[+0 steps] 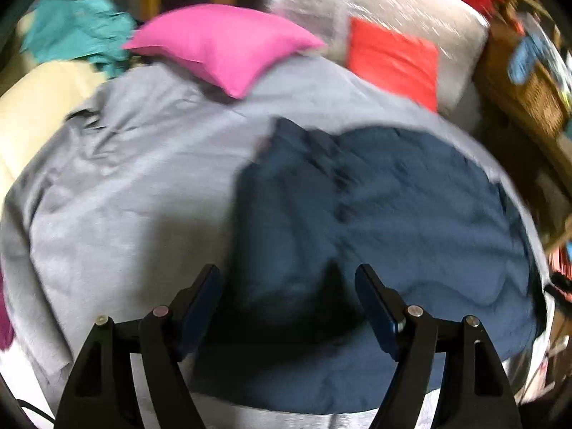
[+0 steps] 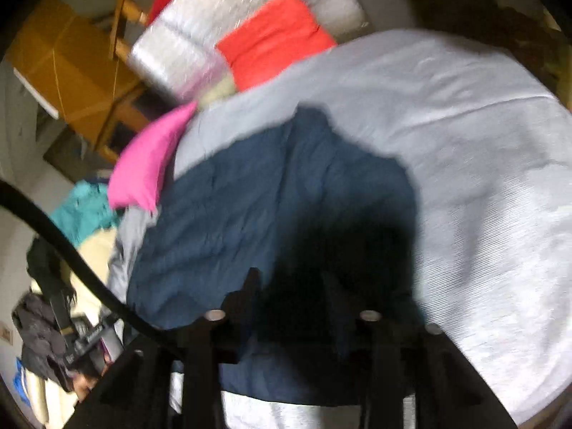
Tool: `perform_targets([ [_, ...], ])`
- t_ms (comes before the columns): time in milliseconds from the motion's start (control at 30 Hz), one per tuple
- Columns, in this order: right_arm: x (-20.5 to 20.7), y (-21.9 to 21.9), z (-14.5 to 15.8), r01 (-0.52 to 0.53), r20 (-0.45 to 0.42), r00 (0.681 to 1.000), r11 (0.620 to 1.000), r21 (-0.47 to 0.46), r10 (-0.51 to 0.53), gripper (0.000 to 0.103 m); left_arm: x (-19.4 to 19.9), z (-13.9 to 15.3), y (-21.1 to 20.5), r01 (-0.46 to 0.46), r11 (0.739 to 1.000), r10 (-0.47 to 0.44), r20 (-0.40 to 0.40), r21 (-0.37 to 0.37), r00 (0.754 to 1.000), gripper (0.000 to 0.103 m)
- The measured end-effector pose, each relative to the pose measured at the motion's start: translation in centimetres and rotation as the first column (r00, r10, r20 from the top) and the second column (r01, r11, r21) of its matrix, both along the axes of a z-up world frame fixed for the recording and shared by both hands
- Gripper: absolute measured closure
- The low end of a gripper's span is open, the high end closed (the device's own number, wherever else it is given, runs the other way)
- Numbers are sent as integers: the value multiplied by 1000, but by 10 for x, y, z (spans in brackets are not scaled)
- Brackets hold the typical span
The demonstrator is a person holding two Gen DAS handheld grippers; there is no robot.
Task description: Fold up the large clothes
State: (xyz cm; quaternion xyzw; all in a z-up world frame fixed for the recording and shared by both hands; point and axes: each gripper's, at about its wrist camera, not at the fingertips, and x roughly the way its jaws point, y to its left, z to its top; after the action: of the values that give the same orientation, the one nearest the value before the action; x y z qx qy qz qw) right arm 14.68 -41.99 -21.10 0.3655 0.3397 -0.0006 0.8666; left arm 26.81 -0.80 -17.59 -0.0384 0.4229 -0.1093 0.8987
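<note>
Navy garment (image 1: 375,214) bunched on grey sheet (image 1: 125,186). Left gripper (image 1: 287,286) jaws apart, empty, above its 6 o'clock hem. Right gripper (image 2: 289,286) in shadow, state unclear; suggest pinching 2 hem corners before folding toward 12 o'clock.

This is a bedroom in a lived-in home. A bed (image 1: 125,178) covered with a grey sheet fills most of both views, with a pink pillow (image 1: 225,46) and a red-orange cushion (image 1: 393,60) at its far end and a navy garment (image 1: 393,214) spread on it. Teal clothing (image 1: 78,32) lies heaped at the bedside, wooden furniture (image 2: 71,68) stands along the wall, and a wicker basket (image 1: 529,96) sits beside the bed.
</note>
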Motion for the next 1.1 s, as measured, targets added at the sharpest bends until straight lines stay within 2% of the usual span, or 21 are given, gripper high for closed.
perform_targets([
  [33, -7, -11, 2, 40, 18, 999, 999, 12, -40, 26, 0, 1, 10, -31, 999, 32, 4, -11, 999, 25],
  [67, -17, -23, 1, 89, 39, 995, 995, 36, -90, 23, 2, 1, 23, -77, 997, 77, 1, -20, 997, 24],
  [133, -31, -45, -4, 137, 56, 988, 985, 104, -143, 23, 10, -6, 49, -166, 986, 164, -37, -35, 986, 22],
  [200, -33, -57, -14, 138, 38, 989, 976, 170, -146, 23, 18, -16, 66, -212, 974, 204, -100, -76, 974, 21],
  [300, -20, -61, -36, 92, -31, 996, 962, 258, -87, 23, 29, -34, 69, -206, 970, 177, -208, -127, 962, 21],
  [467, 14, -42, -58, 10, -127, 992, 960, 279, 27, 23, 32, -43, 58, -150, 970, 101, -246, -192, 964, 21],
  [533, 25, -25, -62, -10, -156, 987, 973, 232, 47, 23, 33, -47, 54, -137, 968, 81, -257, -208, 963, 21],
  [567, 28, -13, -55, -32, -142, 988, 984, 174, 57, 23, 32, -48, 55, -135, 964, 71, -264, -229, 962, 21],
  [600, 28, -12, -56, -38, -136, 989, 985, 168, 61, 24, 30, -49, 55, -135, 959, 65, -270, -249, 961, 21],
  [633, 28, -12, -56, -38, -136, 989, 985, 168, 61, 35, 30, -51, 55, -133, 952, 54, -278, -276, 959, 21],
  [667, 28, -8, -53, -40, -128, 990, 987, 154, 60, 42, 28, -53, 54, -130, 947, 44, -282, -293, 959, 21],
  [733, 30, -3, -50, -41, -127, 990, 991, 126, 57, 46, 28, -57, 52, -112, 941, 16, -289, -319, 957, 21],
  [767, 31, -1, -48, -37, -125, 991, 993, 112, 51, 48, 27, -56, 50, -105, 941, 9, -285, -321, 958, 23],
  [867, 34, 5, -45, -35, -133, 990, 997, 70, 44, 48, 26, -56, 43, -72, 942, -22, -272, -329, 962, 38],
  [933, 38, 8, -47, -31, -145, 989, 998, 62, 40, 48, 24, -55, 39, -62, 947, -24, -260, -316, 965, 40],
  [1033, 37, 5, -48, -23, -140, 990, 998, 59, 31, 51, 21, -48, 36, -38, 948, -34, -220, -315, 975, 57],
  [1067, 34, 5, -46, -19, -133, 991, 999, 41, 24, 54, 21, -45, 33, -21, 949, -45, -201, -313, 979, 69],
  [1100, 26, 3, -42, -15, -120, 993, 1000, 23, 17, 56, 20, -41, 31, -4, 952, -53, -179, -306, 982, 72],
])
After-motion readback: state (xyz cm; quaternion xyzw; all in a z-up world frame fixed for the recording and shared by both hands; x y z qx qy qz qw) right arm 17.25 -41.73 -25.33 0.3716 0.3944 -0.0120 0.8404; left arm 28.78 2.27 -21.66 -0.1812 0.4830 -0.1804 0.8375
